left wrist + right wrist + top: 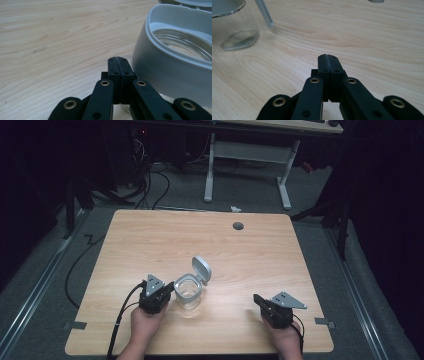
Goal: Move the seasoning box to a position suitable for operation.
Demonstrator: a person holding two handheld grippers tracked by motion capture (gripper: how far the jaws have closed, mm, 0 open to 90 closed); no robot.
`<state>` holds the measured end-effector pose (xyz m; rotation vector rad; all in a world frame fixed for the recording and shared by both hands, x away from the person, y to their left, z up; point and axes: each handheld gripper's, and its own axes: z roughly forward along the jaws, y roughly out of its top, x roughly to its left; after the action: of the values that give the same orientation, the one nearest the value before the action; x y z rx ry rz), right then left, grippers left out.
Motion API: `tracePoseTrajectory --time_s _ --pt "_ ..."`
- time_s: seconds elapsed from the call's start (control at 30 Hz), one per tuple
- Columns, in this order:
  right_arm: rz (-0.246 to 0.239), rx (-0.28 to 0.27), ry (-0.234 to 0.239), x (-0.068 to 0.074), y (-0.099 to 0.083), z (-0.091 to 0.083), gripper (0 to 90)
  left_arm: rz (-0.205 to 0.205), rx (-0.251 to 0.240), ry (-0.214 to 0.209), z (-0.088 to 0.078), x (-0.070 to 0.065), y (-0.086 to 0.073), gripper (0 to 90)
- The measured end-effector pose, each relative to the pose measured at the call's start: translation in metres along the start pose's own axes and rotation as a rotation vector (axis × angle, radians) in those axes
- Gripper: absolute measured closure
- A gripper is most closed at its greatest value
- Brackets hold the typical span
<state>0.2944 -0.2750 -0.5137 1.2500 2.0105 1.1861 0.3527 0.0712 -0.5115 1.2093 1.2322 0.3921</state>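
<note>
Jar (189, 291) of clear glass stands near the desk's (150, 240) front, its hinged lid (202, 269) flipped open. We hold the left gripper (167, 295) just beside it, jaws closed and empty, perhaps to steady it. The right gripper (257, 298) waits well apart, likewise closed and empty.

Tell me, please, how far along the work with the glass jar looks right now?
Done: the jar stands with its lid flipped open. In hand: nothing; the left gripper sits shut beside the jar's grey rim, and the right gripper is shut, apart from it. Left: the jar looks empty, so filling or closing probably remains.
</note>
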Motion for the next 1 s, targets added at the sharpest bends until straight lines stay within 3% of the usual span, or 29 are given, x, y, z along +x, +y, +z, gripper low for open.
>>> tracePoseTrajectory --time_s 0.23,0.57,0.73,0.87,0.93,1.0 --pt "-0.01 -0.002 -0.004 0.002 0.0 0.001 90.0 -0.006 0.014 -0.027 -0.013 -0.015 -0.01 90.0" --pt "-0.016 0.009 -0.002 0.004 -0.002 0.002 89.6 0.001 0.035 -0.073 -0.014 -0.034 -0.023 89.2" --pt "-0.005 0.01 -0.01 0.001 -0.003 0.002 88.7 0.003 0.034 -0.079 -0.012 -0.032 -0.025 85.8" --pt "0.005 0.023 -0.017 0.003 -0.002 0.002 86.2 -0.009 0.034 -0.087 -0.023 -0.025 -0.023 84.8" --pt "0.004 0.028 -0.03 0.007 -0.001 0.004 84.4 0.007 0.042 -0.094 -0.03 -0.025 -0.024 83.9" --pt "0.008 0.039 -0.022 0.011 0.003 0.007 83.9 -0.005 0.055 -0.104 -0.038 -0.027 -0.027 82.1"
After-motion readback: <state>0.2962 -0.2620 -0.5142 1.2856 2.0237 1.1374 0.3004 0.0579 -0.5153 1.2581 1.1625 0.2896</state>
